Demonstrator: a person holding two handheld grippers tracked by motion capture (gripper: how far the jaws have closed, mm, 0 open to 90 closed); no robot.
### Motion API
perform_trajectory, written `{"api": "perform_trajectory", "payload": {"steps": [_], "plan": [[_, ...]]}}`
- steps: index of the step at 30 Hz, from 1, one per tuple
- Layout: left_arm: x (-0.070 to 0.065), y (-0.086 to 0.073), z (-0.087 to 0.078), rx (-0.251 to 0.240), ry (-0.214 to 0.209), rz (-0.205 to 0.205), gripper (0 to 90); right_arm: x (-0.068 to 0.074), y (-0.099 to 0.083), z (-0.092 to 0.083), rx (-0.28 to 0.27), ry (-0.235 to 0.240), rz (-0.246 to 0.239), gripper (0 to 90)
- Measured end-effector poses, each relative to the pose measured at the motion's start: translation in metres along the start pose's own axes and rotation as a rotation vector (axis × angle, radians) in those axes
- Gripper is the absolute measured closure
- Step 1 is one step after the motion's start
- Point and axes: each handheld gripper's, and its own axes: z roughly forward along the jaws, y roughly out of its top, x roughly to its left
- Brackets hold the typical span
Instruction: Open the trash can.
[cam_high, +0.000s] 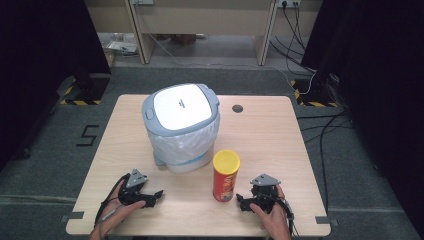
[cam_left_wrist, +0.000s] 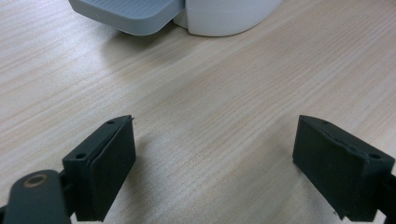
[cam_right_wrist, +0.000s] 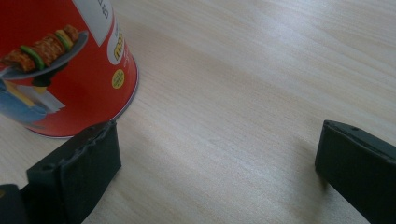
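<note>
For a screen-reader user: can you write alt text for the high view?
A red chip can with a yellow lid stands on a wooden table before a closed white pedal bin; hands rest an open left claw and right claw beside it.

left gripper (cam_high: 150, 198): black body, grey 3-cornered top plate, black cable, 2 blocky black jaws with small screw holes, brass-ringed hole on 1 bracket | right gripper (cam_high: 246, 202): black body, grey 3-cornered plate, black cable, 2 matching jaws | forearms: bare, no sleeves

Upright red crisp can (cam_high: 226, 176), yellow-lidded
</note>
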Motion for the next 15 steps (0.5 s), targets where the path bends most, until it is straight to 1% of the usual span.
{"api": "perform_trajectory", "payload": {"steps": [3, 5, 6, 7, 8, 9, 10, 11, 12, 13, 14, 15], "plan": [[0.000, 0.000, 0.000, -0.002, -0.001, -0.001, 12.3, 0.000, 0.000, 0.000, -0.002, 0.002, -0.001, 0.5], [0.002, 0.001, 0.000, -0.006, -0.009, 0.001, 14.9, 0.000, 0.000, 0.000, -0.004, 0.002, 0.001, 0.5], [0.006, 0.002, 0.001, -0.015, 0.008, 0.018, 15.2, -0.001, 0.000, 0.000, -0.004, 0.007, 0.003, 1.2], [0.006, 0.002, 0.001, -0.015, 0.008, 0.018, 15.2, -0.001, 0.000, 0.000, -0.004, 0.007, 0.003, 1.2], [0.009, 0.005, 0.000, -0.032, 0.027, 0.028, 15.2, -0.003, 0.001, 0.000, -0.006, 0.008, 0.004, 4.3], [0.013, 0.008, -0.002, -0.057, 0.031, 0.027, 15.3, -0.005, 0.001, 0.000, -0.017, 0.007, -0.001, 11.0], [0.020, 0.015, -0.007, -0.119, 0.003, 0.002, 15.6, -0.009, 0.003, 0.000, -0.030, 0.011, -0.004, 19.9], [0.022, 0.018, -0.009, -0.138, -0.003, 0.000, 15.6, -0.017, 0.008, 0.000, -0.045, 0.012, -0.002, 18.3], [0.025, 0.023, -0.012, -0.161, -0.008, 0.006, 15.6, -0.021, 0.010, 0.001, -0.056, 0.010, -0.002, 12.6], [0.026, 0.027, -0.012, -0.171, -0.014, 0.011, 15.5, -0.026, 0.014, 0.002, -0.074, 0.009, 0.015, 14.8], [0.027, 0.029, -0.012, -0.172, -0.021, 0.013, 15.4, -0.031, 0.017, 0.003, -0.091, 0.017, 0.020, 18.5], [0.027, 0.032, -0.011, -0.181, -0.033, 0.015, 15.3, -0.034, 0.020, 0.003, -0.101, 0.022, 0.020, 17.7]]}}
